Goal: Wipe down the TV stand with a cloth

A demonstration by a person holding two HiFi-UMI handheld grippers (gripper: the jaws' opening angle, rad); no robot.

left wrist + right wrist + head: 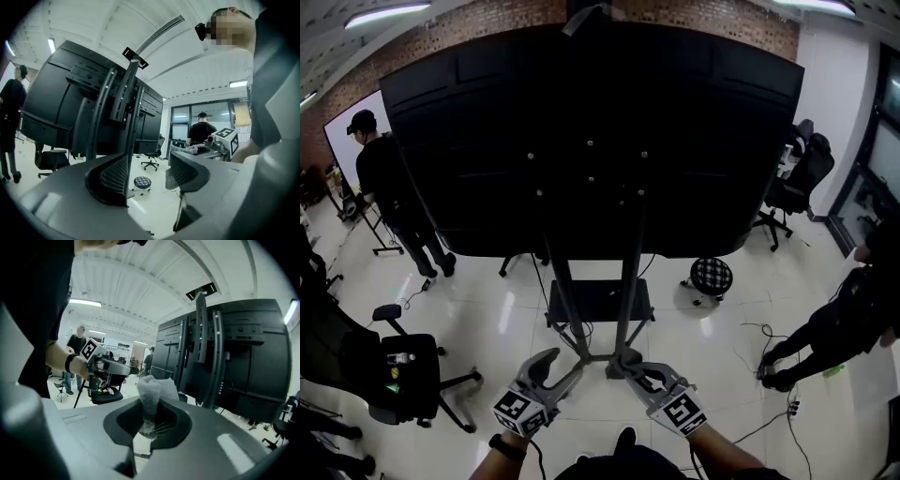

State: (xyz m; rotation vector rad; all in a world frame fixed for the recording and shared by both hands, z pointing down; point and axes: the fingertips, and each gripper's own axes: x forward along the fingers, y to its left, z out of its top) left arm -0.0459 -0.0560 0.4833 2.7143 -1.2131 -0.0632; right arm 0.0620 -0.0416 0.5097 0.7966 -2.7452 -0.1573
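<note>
Right gripper (630, 368) pinches the cloth (151, 394) thinly; rubbing the stand (627, 281) could tug it free. Left gripper (546, 364) gapes empty.

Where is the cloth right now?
The cloth is pinched in the right tool, at the middle of the right gripper view, with the TV stand just beyond to its right.

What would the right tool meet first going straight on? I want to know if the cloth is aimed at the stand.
Probably the stand's post, just ahead of the right tool and its cloth, though depth is unclear.
</note>
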